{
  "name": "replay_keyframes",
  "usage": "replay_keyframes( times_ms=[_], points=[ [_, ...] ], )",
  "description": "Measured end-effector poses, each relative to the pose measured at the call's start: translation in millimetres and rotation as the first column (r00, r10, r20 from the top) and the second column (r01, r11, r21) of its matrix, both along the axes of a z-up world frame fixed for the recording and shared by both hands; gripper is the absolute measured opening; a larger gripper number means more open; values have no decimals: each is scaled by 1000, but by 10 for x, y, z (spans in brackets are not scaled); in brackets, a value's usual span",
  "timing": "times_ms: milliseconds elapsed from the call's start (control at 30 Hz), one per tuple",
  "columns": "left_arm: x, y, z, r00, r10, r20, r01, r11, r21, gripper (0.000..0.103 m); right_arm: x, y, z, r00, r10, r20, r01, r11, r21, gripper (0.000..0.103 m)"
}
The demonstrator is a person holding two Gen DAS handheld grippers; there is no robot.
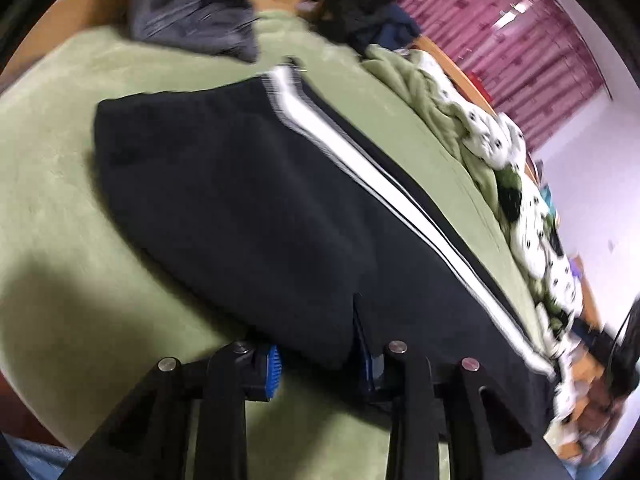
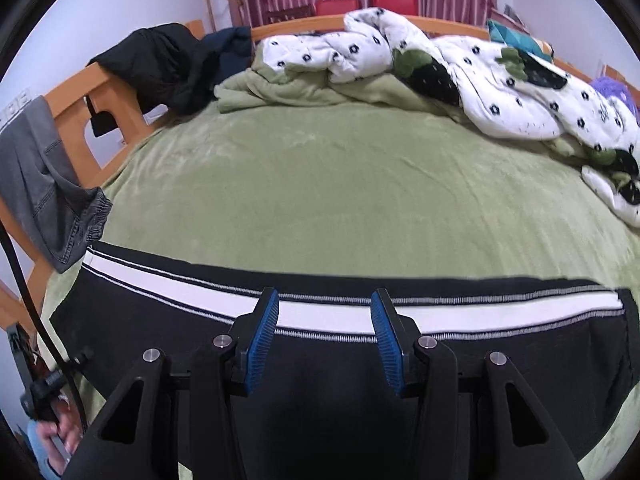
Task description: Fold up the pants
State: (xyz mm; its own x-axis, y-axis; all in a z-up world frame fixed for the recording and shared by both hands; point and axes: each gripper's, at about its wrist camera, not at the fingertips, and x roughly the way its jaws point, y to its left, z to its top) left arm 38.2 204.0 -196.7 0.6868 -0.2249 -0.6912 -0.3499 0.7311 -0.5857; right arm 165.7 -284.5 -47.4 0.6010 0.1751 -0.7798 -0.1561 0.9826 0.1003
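Black pants (image 1: 240,200) with a white side stripe (image 1: 360,160) lie flat across the green bed sheet (image 1: 60,200). In the left wrist view my left gripper (image 1: 318,364) sits at the pants' near edge, and a fold of black cloth fills the narrow gap between its blue pads (image 1: 273,372). In the right wrist view the pants (image 2: 120,320) stretch from side to side. My right gripper (image 2: 324,340) hovers over the stripe (image 2: 324,312), open, with nothing between its fingers.
A crumpled white flowered quilt (image 2: 500,92) and a green blanket (image 2: 280,88) lie along the far side of the bed. Grey jeans (image 2: 40,172) and a dark jacket (image 2: 160,64) hang over the wooden bed frame (image 2: 68,96). A hand (image 2: 52,440) shows at lower left.
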Motion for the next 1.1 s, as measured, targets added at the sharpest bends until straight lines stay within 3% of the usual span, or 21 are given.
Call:
replay_keyframes(
  times_ms=[33, 133, 267, 367, 433, 533, 700, 833, 933, 1100],
  points=[
    [21, 105, -3, 1000, 29, -1, -29, 999, -19, 29, -2, -19, -4, 1000, -8, 3, 8, 1000, 0, 47],
    [91, 425, 89, 993, 116, 14, -117, 992, 40, 29, 5, -36, -4, 1000, -18, 9, 18, 1000, 6, 47],
    [301, 739, 64, 989, 143, -18, -141, 985, 96, 29, 30, -41, -60, 1000, -22, -11, 22, 1000, -4, 47],
    [343, 902, 107, 985, 171, 6, -170, 974, 153, 24, 54, -29, -90, 999, -30, -22, 30, 999, -20, 47],
    [347, 937, 91, 989, 149, 15, -149, 974, 169, 24, 69, -14, -109, 999, -35, -28, 34, 999, -28, 47],
    [375, 858, 50, 991, 137, 13, -135, 956, 260, 24, 78, 7, -111, 999, -30, -30, 29, 999, -31, 47],
    [391, 875, 284, 995, 94, -15, -87, 958, 272, 27, 45, 61, -110, 1000, 1, -21, -3, 999, -54, 47],
    [350, 846, 480, 994, 99, -45, -77, 934, 349, 42, 19, 83, -85, 1000, 21, -11, -22, 998, -52, 47],
    [240, 925, 628, 987, 159, 25, -156, 910, 383, 59, -12, 71, -57, 1000, 29, 1, -29, 999, -43, 47],
    [509, 962, 732, 997, 60, 42, -70, 932, 354, 60, -12, 90, -42, 999, 42, 4, -42, 999, -33, 47]
  ],
)
